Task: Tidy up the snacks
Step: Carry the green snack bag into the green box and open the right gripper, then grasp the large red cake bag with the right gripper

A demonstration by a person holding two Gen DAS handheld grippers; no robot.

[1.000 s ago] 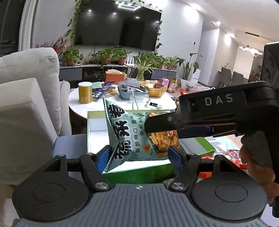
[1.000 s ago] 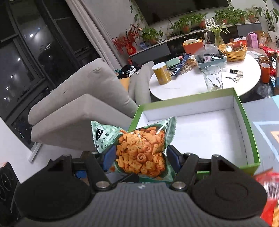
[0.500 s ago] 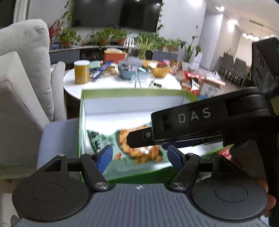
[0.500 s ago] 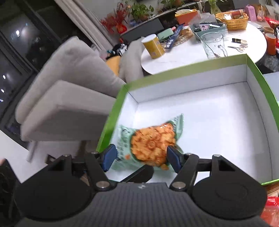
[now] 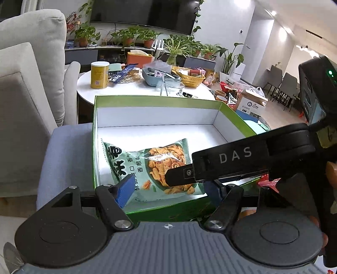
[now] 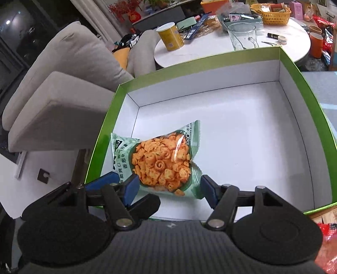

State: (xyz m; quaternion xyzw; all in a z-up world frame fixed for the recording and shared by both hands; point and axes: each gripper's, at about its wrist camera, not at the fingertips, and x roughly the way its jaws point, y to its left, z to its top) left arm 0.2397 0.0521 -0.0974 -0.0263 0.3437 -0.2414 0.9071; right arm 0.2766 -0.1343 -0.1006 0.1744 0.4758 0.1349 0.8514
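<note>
now, snack bag: the green packet of orange crisps (image 6: 162,162) lies flat on the white floor of the box, in the near-left corner, right ahead of both tongs.
why there: likely set against the left wall so the remaining floor stays free for more snacks.
box: green outside, white inside, open-topped (image 6: 284,63); nothing else shows in it.
right tongs: (image 6: 169,187) spread, blue pads either side of the bag's near edge and not pressing it, so the bag looks released.
left tongs: (image 5: 168,187) also spread, over the box's near wall, gripping nothing; the right tool's black finger crosses in front of them.
support: the box seems to rest on a blue-grey cushioned seat (image 5: 67,147), left of the tongs.
room: beyond the box, a round white surface (image 6: 210,52) carries a yellow canister (image 6: 170,36), a glass jug (image 6: 242,35) and a yellow basket (image 6: 271,12); grey armchair (image 6: 63,80) to the left, plants and a dark screen far ahead.
next: more red packets (image 6: 328,242) lie right of the right tongs, probably the following pick.
</note>
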